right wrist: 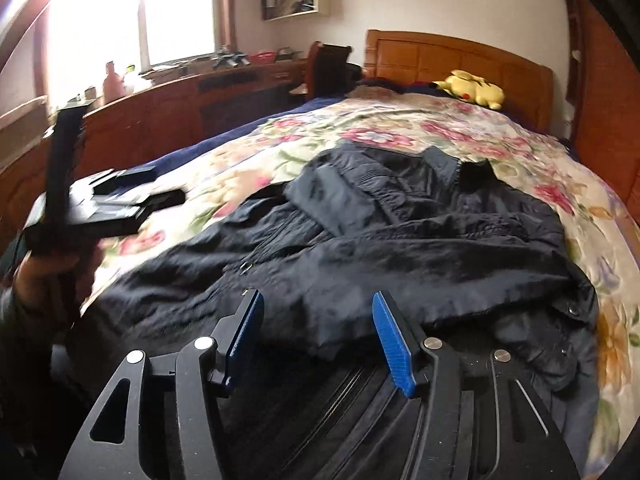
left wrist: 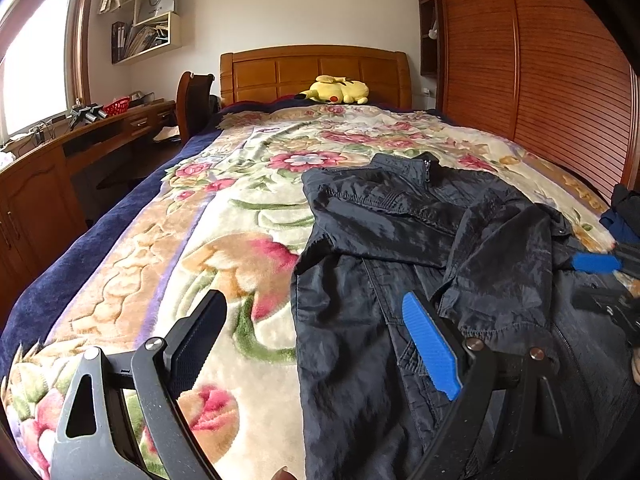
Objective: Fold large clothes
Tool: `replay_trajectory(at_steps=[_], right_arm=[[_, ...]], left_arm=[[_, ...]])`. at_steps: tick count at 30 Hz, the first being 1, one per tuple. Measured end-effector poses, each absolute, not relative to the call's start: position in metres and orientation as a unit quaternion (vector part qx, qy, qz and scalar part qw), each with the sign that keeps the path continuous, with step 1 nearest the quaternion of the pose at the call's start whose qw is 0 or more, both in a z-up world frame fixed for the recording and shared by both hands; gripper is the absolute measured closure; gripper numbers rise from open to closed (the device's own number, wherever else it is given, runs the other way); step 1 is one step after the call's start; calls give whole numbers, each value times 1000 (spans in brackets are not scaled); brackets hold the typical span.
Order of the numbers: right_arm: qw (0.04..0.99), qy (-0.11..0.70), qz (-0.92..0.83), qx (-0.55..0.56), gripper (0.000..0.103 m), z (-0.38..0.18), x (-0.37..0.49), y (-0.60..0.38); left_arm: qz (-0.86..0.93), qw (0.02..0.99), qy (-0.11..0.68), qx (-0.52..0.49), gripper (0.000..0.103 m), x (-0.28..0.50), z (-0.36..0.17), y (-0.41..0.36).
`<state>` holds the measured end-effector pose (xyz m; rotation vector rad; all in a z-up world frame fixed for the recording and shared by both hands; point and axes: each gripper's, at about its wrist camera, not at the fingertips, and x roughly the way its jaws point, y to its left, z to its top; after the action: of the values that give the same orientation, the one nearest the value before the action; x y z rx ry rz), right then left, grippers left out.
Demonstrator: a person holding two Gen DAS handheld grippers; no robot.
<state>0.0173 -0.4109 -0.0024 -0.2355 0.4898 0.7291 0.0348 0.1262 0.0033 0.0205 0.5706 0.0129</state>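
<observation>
A black zip jacket (left wrist: 420,256) lies front up on the floral blanket (left wrist: 224,216), collar toward the headboard, both sleeves folded across its chest. My left gripper (left wrist: 320,340) is open and empty, hovering above the jacket's left edge near the hem. My right gripper (right wrist: 320,336) is open and empty, low over the hem end of the jacket (right wrist: 400,248). The right gripper shows at the right edge of the left wrist view (left wrist: 600,276). The left gripper, held in a hand, shows blurred at the left of the right wrist view (right wrist: 100,208).
A yellow plush toy (left wrist: 340,90) lies by the wooden headboard (left wrist: 316,68). A wooden desk (left wrist: 80,136) and chair (left wrist: 196,100) stand left of the bed. A slatted wardrobe (left wrist: 540,72) runs along the right. Dark clothes (left wrist: 624,212) lie at the right bed edge.
</observation>
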Motion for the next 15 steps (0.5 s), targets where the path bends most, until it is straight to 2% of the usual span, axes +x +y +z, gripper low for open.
replay_trajectory(at_steps=[8, 15], right_arm=[[858, 313, 379, -150, 44, -48, 35, -355], [873, 294, 366, -133, 44, -39, 14, -386]], left_arm=[[11, 958, 286, 7, 13, 11, -4, 132], [4, 951, 308, 4, 13, -19, -17, 128]])
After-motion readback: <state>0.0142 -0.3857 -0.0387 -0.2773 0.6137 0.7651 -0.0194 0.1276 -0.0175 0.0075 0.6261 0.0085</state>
